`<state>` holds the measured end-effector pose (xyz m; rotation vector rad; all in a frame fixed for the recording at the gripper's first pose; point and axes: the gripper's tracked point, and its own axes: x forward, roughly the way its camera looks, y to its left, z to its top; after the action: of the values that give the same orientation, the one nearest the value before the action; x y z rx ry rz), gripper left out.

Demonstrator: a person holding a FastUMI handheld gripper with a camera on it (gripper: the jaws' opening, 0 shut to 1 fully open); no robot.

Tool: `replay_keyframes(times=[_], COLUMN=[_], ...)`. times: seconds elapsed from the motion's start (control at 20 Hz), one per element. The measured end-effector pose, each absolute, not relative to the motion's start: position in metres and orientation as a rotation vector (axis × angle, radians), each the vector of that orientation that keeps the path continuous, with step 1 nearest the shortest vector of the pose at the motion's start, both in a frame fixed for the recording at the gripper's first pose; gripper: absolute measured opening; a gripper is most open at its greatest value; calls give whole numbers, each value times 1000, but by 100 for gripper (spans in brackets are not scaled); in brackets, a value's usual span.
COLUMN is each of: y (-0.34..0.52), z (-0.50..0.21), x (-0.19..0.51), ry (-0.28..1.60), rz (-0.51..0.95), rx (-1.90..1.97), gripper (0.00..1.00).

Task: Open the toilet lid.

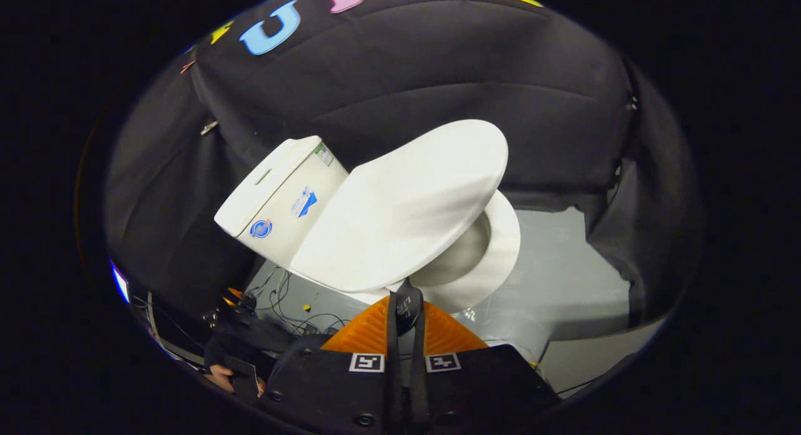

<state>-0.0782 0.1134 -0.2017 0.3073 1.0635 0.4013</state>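
Pressing together just ahead of the camera, the gripper's two fingers stand closed, their tips meeting right at the near edge of the smooth white oval plastic toilet lid; whether anything is pinched between them cannot be told, as the lid's rim hides the tip ends. The lid is partly raised, tilted up off the white ring-shaped toilet seat, which lies flat beneath it and shows on the side away from the tank. Through the gap between lid and seat, the pale inside of the white ceramic toilet bowl is visible; no contents can be made out in it. Behind the lid stands the white ceramic cistern tank with its own flat cover closed and blue stickers on its side. Loose dark cables lie on the grey floor beside the toilet's base. Black cloth hangs behind.
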Motion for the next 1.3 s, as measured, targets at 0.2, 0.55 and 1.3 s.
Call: replay_keyframes(times=[0.2,0.55,1.3], y=[130,173,275], z=[-153,-103,-26], x=[-65,-48,-22], ry=[1038,961,798], rz=[403,379,486], rx=[309,183,66], gripper=[9,9,9])
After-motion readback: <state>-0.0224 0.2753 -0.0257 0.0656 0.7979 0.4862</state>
